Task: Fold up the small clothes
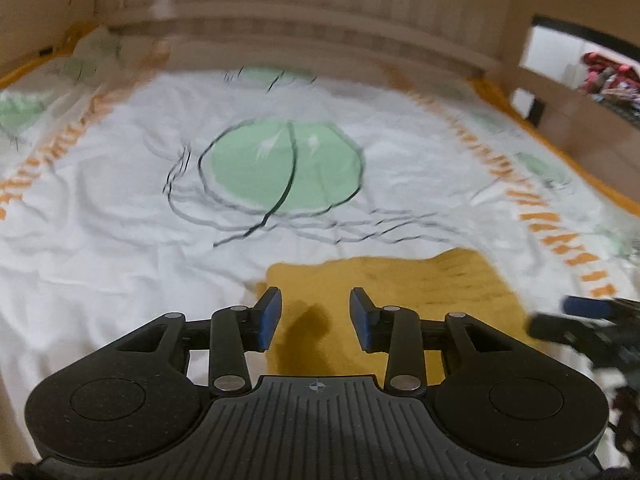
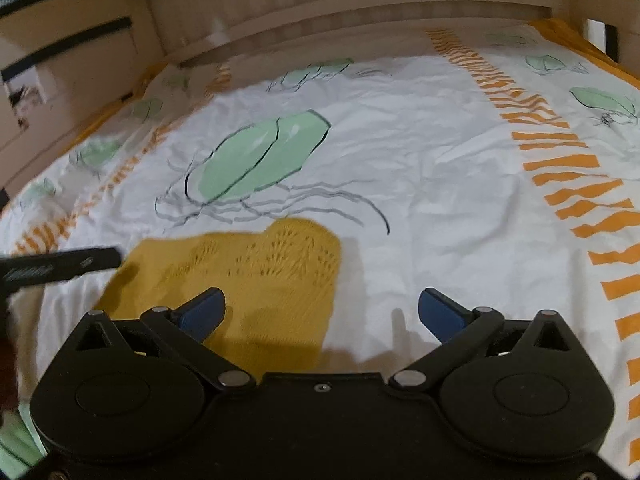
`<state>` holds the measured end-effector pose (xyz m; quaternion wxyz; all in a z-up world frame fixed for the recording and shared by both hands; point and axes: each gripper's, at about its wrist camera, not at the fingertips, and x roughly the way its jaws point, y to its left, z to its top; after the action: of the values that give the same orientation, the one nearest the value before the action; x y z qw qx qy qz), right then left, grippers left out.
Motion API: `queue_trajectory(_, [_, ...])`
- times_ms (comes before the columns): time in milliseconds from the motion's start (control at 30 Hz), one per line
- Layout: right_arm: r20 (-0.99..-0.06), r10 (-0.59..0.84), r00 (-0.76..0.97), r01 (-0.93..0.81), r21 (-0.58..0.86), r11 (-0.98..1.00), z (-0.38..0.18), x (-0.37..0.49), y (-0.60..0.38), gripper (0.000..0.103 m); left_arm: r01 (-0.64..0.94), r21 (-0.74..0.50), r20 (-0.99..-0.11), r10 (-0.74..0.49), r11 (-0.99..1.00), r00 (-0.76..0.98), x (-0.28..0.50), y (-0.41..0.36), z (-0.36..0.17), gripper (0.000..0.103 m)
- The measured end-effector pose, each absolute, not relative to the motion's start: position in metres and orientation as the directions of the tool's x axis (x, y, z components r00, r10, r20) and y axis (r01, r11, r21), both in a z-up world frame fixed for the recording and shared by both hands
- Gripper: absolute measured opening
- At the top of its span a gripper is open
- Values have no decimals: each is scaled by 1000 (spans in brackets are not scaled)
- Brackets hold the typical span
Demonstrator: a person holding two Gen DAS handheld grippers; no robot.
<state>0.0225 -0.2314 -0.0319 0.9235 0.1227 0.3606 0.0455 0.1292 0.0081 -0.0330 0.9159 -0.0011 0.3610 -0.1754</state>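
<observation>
The yellow knit garment [image 2: 256,276] lies released on the bedsheet [image 2: 440,200], left gripper [image 1: 316,316] part-open, right gripper [image 2: 322,312] wide, both empty; next likely re-grasping an edge.

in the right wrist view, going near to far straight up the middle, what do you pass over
right gripper, jaws wide open with nothing between them → yellow knitted garment lying flat → green beetle print on the white bedsheet → wooden headboard

no words, labels, brands or numbers can be read anywhere ahead of either tool; the bedsheet [image 1: 120,240] carries only printed drawings and orange stripes
</observation>
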Motion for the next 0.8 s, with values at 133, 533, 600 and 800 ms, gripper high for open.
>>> queue_trajectory(133, [-708, 116, 697, 61, 220, 974, -51, 24, -239, 103, 246, -113, -737, -247, 963, 630, 147, 12, -63, 41])
queue_trajectory(533, [-678, 138, 722, 83, 282, 956, -42, 11, -246, 103, 234, -77, -765, -208, 969, 610, 125, 18, -39, 54])
queue_trajectory(600, [-668, 146, 730, 83, 299, 951, -36, 6, -246, 103, 236, -61, -773, -195, 970, 604, 121, 15, -34, 64])
queue_trajectory(800, [-642, 162, 749, 76, 327, 942, -14, -11, -246, 103, 226, -33, -752, -173, 974, 636, 94, 10, -15, 64])
